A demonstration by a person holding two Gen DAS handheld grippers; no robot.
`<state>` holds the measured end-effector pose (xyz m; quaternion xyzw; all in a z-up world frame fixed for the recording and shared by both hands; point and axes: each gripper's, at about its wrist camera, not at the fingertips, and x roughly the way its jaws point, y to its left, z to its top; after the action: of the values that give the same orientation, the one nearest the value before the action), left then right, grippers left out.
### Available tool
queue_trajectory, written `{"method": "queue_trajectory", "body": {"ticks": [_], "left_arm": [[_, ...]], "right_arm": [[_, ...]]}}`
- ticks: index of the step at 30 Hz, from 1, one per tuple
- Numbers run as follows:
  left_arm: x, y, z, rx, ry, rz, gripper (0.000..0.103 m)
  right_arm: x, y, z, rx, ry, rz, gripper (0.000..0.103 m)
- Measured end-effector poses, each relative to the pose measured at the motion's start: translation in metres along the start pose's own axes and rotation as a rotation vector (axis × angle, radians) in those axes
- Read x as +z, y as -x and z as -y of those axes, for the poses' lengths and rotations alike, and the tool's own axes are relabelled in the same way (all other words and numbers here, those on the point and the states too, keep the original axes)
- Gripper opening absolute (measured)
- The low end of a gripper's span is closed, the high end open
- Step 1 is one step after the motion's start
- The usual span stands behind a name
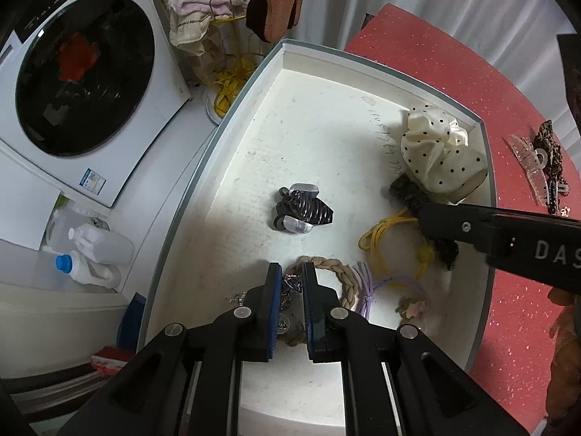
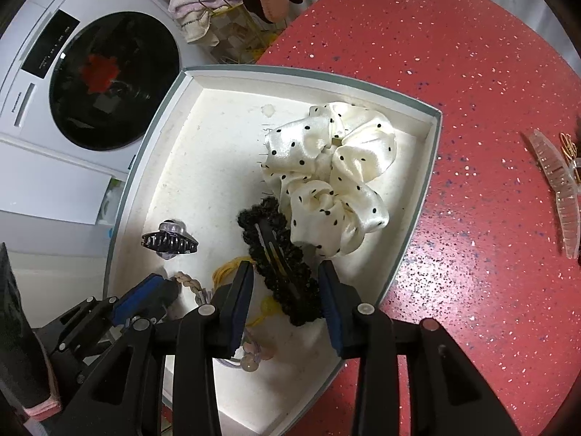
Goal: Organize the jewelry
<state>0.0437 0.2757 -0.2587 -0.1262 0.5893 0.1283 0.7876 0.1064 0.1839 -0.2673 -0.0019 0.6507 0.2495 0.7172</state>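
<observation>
My left gripper (image 1: 291, 276) was almost closed on a small silvery chain piece (image 1: 290, 285), low over the near part of the white box (image 1: 225, 134). I could not tell surely if the pads pinched it or only stood around it. I judged that I should put it down softly and open only when it lay flat, because thin metal links catch easily on the beige braided tie (image 1: 336, 272) just beside it.

My right gripper (image 2: 287, 272) was open, its fingers on both sides of the black fuzzy snap clip (image 2: 277, 258), not touching it as far as I saw. The clip looked woolly, with a hard metal tongue.

Next to it lay the yellow cord tie (image 1: 388, 239), thin and elastic. Farther was the cream satin scrunchie (image 2: 326, 174), glossy with black dots, and to the left the black claw clip (image 2: 169, 241), hard plastic. On the right, outside the box, a clear claw clip (image 2: 555, 196) waited on the red speckled table (image 2: 454, 72).
</observation>
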Motion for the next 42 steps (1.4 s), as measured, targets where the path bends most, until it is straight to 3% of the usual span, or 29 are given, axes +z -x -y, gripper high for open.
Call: {"method": "queue_trajectory", "body": {"ticks": [10, 11, 12, 13, 14, 24, 36, 42], "left_arm": [[-0.003, 0.007, 0.005, 0.017, -0.032, 0.005, 0.014], [-0.002, 0.008, 0.006, 0.015, -0.032, 0.006, 0.025], [-0.002, 0.010, 0.006, 0.017, -0.028, 0.006, 0.080], [-0.003, 0.013, 0.006, 0.039, -0.014, 0.022, 0.101], [-0.003, 0.019, 0.006, 0.047, -0.011, 0.054, 0.102], [-0.004, 0.025, 0.009, 0.055, -0.021, 0.040, 0.102], [-0.014, 0.036, 0.007, 0.056, -0.008, 0.032, 0.102], [-0.018, 0.039, 0.007, 0.064, -0.001, 0.028, 0.102]], "right_arm": [[-0.010, 0.027, 0.002, 0.011, -0.012, 0.042, 0.045], [-0.010, 0.030, 0.001, 0.008, -0.013, 0.047, 0.045], [-0.013, 0.034, 0.002, 0.005, -0.016, 0.053, 0.045], [-0.014, 0.038, 0.002, 0.007, -0.021, 0.060, 0.045], [-0.015, 0.040, 0.002, 0.007, -0.025, 0.064, 0.045], [-0.027, 0.062, 0.010, -0.012, -0.043, 0.089, 0.046], [-0.047, 0.067, 0.015, -0.057, -0.044, 0.075, 0.073], [-0.060, 0.071, 0.017, -0.079, -0.055, 0.070, 0.080]]}}
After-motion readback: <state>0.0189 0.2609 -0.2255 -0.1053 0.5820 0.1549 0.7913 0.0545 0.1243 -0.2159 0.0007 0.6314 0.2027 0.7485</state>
